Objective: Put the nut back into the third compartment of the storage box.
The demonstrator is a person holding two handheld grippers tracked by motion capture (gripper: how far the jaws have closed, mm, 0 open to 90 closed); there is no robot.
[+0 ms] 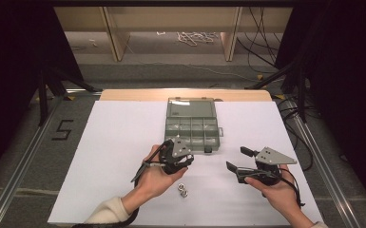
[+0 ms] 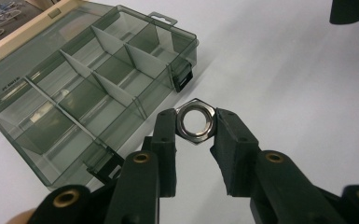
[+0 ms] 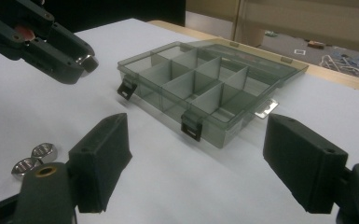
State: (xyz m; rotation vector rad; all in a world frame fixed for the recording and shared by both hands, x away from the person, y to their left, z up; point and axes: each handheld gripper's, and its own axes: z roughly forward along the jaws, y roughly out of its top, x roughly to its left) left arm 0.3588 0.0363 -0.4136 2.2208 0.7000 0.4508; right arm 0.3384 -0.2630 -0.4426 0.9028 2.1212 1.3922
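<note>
- The left gripper [image 2: 195, 127] is clamping a steel hex nut [image 2: 195, 121] between its jaws, flat sides against the pads, bore facing the camera; the grip looks secure.
- That nut is hanging above the bare tabletop [image 2: 298, 79], just short of the organiser box [image 2: 86, 88], presumably for dropping into a compartment.
- The right gripper [image 3: 196, 163] is waiting with jaws spread wide and holding nothing, pointing at the box front.
- The box is lying open, lid folded back, its compartments appearing empty.
- Two more nuts [image 1: 183, 189] are sitting touching each other near the person's left hand [image 1: 154, 179], apparently awaiting pickup.
</note>
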